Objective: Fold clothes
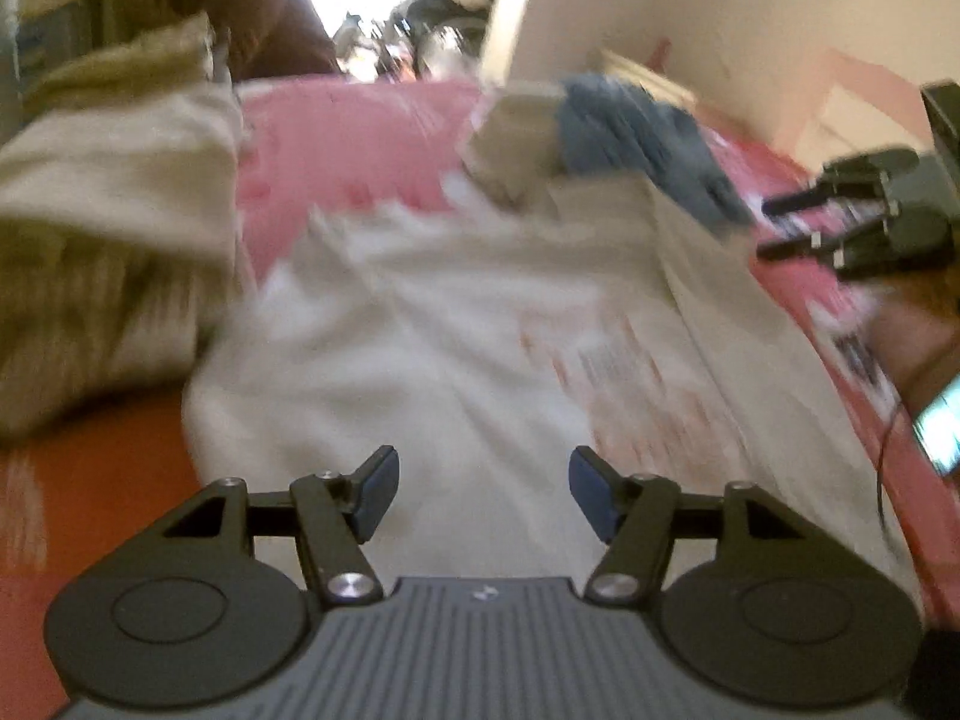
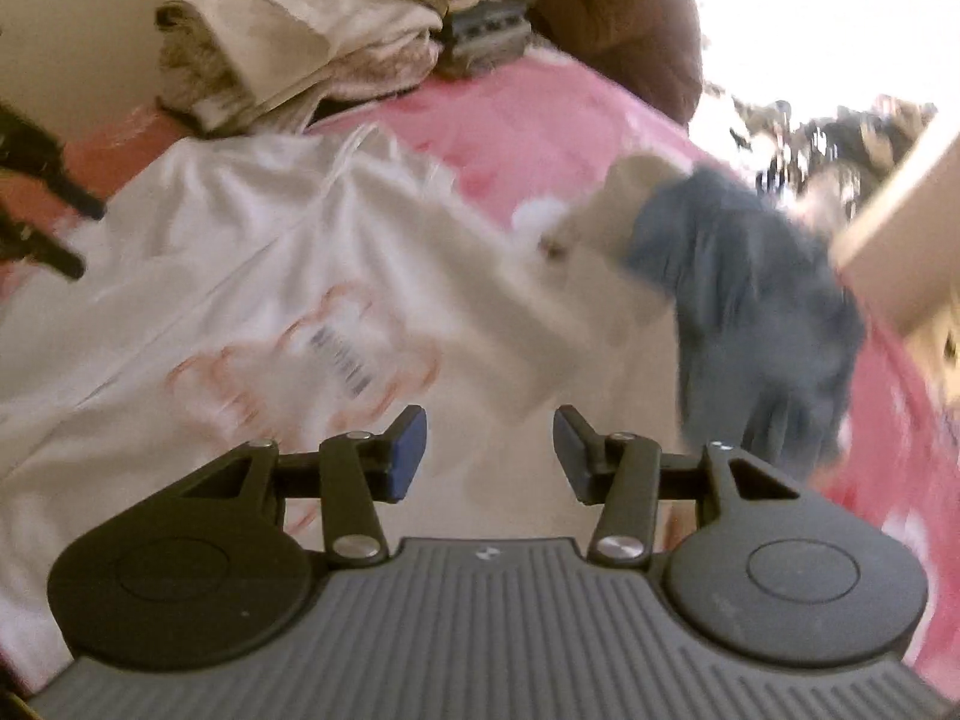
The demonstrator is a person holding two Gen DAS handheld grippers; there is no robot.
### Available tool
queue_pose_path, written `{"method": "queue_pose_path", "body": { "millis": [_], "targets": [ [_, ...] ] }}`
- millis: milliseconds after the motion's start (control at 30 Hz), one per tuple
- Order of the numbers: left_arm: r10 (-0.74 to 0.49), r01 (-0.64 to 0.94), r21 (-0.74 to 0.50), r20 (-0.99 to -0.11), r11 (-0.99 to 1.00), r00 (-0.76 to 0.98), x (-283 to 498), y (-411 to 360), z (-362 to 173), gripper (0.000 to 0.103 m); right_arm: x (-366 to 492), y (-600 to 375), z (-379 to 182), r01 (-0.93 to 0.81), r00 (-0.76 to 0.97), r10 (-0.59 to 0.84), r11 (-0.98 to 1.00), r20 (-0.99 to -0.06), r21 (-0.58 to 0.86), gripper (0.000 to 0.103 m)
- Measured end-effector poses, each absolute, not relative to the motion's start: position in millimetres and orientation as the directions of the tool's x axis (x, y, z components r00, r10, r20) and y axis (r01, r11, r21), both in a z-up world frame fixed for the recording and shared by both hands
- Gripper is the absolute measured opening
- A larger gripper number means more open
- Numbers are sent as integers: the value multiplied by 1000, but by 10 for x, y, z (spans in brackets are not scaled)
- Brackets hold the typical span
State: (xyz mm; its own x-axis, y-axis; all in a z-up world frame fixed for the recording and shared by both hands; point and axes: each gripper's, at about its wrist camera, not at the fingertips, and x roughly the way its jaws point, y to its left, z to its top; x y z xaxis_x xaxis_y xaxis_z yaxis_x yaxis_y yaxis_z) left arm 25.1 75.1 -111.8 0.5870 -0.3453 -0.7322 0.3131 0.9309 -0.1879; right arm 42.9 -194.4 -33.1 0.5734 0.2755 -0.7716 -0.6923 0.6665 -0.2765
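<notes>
White shirt (image 1: 456, 324) beneath spread fingers (image 1: 375, 492).

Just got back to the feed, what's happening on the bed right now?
A person is folding clothes with a handheld claw in each hand. A white shirt with a reddish print lies spread on the pink bedsheet. The left claw and the right claw both hover over it, open and holding nothing. A blue garment lies bunched beside the shirt, and a pile of folded clothes sits at the far edge. The views are blurred.
</notes>
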Motion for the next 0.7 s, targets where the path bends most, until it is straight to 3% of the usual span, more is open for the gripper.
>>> {"method": "queue_pose_path", "body": {
  "millis": [167,300,533,700],
  "targets": [
    [-265,256,-123,-710,959,652,1390,521,-1233,67,1161,-1806,-546,-644,641,262,695,-722,-319,46],
    [-245,224,-131,-749,966,615,2190,386,-1430,67,1654,-1805,-706,-625,642,249,719,-725,-305,46],
    [-259,248,-151,-828,957,497,3053,214,-1750,67,2156,-1837,-881,-678,576,282,689,-768,-255,46],
    [-233,300,-96,-855,949,463,3191,189,-1927,67,2326,-1788,-936,-733,509,344,654,-789,-188,45]
  ]
}}
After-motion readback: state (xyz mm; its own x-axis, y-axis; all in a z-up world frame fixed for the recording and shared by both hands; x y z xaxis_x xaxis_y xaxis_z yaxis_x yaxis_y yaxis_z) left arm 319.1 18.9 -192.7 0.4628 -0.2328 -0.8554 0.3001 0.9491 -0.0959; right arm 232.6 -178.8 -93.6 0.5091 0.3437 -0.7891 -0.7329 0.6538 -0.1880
